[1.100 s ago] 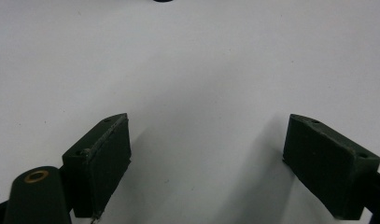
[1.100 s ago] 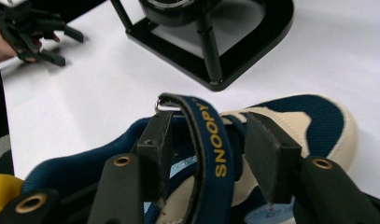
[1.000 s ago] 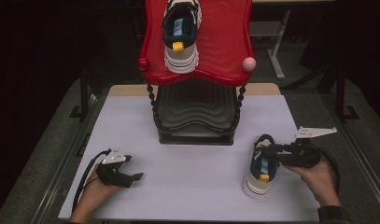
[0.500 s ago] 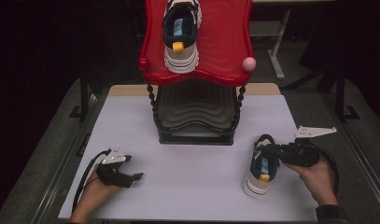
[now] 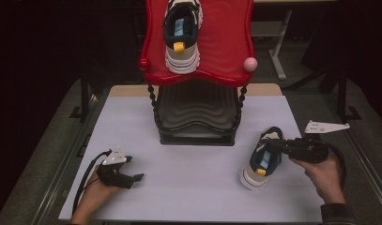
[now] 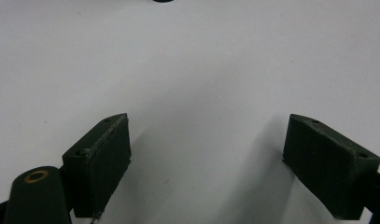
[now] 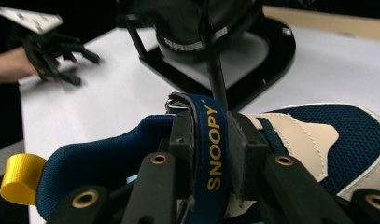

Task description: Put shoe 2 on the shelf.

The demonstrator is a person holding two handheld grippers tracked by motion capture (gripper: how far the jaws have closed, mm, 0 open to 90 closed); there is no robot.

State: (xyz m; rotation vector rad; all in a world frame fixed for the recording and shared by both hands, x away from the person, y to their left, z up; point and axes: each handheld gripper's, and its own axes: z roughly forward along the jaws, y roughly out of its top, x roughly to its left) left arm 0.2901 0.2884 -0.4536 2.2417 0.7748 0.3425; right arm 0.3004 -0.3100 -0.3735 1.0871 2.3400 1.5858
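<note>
Shoe point(image 5: 263, 157): light, soft mesh, lower right of frame.
Hold: blue strap point(image 7: 211, 140), firm enough.
Right claw point(image 7: 211, 154): just closed, clenched on strap.
Left claw point(image 6: 215, 154): released, idle on surface point(image 5: 198, 187).

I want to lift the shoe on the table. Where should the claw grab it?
By the blue strap standing up at the shoe's opening, coming from the right side. It is thin and upright, so it fits between the right claw, which pinches it already.
</note>
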